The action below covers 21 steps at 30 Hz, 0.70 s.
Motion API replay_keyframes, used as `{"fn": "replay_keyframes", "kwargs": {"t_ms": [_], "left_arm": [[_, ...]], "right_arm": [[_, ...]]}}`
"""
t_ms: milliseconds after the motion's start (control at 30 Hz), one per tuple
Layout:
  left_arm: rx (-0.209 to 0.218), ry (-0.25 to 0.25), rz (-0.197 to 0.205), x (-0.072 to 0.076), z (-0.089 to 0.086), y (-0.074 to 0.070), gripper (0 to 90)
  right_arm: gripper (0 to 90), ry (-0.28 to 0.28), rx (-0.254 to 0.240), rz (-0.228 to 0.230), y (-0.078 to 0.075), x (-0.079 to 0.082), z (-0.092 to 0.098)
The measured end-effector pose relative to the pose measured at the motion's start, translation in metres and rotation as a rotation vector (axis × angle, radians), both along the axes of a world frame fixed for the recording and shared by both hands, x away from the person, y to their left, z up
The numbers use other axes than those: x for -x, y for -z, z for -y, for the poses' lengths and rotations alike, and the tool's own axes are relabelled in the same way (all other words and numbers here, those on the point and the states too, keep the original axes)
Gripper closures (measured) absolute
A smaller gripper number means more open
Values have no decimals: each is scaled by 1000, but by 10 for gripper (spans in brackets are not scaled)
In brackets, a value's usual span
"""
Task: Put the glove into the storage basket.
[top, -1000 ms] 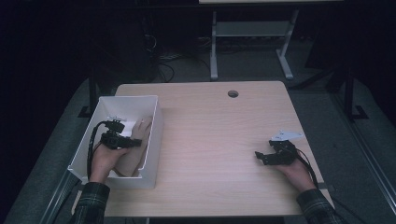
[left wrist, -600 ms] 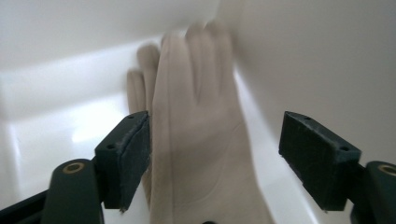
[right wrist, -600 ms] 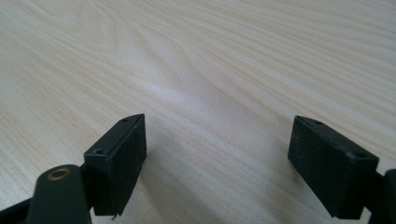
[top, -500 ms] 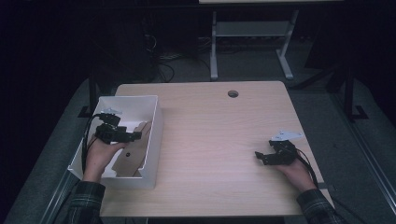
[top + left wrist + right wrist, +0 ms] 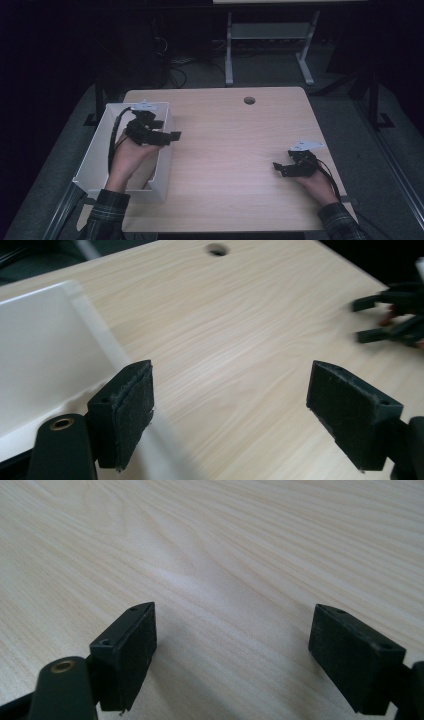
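Observation:
My left gripper [image 5: 172,136] hovers above the right wall of a white open box [image 5: 95,150] at the table's left edge. Its jaws have just been opening and now stand wide apart with nothing between them. In the left gripper view the left gripper [image 5: 230,390] looks over the box wall [image 5: 40,350] and the bare wooden table [image 5: 240,340]. My right gripper [image 5: 278,168] rests low on the table at the right, open and empty. Only wood grain lies between the right gripper's [image 5: 232,645] pads.
A round cable hole [image 5: 249,100] sits near the table's far edge. The right gripper [image 5: 395,315] appears far off in the left gripper view. A metal stand [image 5: 270,45] and cables lie on the dark floor beyond the table.
The left hand has lifted out of the box and moved toward the box's right wall, and its jaws have spread. The right hand has not moved.

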<state>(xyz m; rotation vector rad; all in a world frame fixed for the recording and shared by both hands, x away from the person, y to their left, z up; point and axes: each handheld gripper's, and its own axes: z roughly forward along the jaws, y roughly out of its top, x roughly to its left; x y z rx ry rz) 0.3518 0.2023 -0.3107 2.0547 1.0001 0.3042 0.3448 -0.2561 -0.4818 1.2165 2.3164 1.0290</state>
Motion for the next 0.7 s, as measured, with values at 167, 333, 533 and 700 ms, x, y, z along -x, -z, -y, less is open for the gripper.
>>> {"fn": "replay_keyframes", "kwargs": {"t_ms": [167,333,533,700], "left_arm": [[10,57,3,5,33,6,187],[-8,110,-2,11,70,24,183],[-39,145,-30,14,94,55,183],[-59,160,-50,17,106,85,183]], "right_arm": [[186,-1,0,-2,0,0,0],[185,-3,-1,0,0,0,0],[185,-4,1,0,0,0,0],[184,-6,2,0,0,0,0]]}}
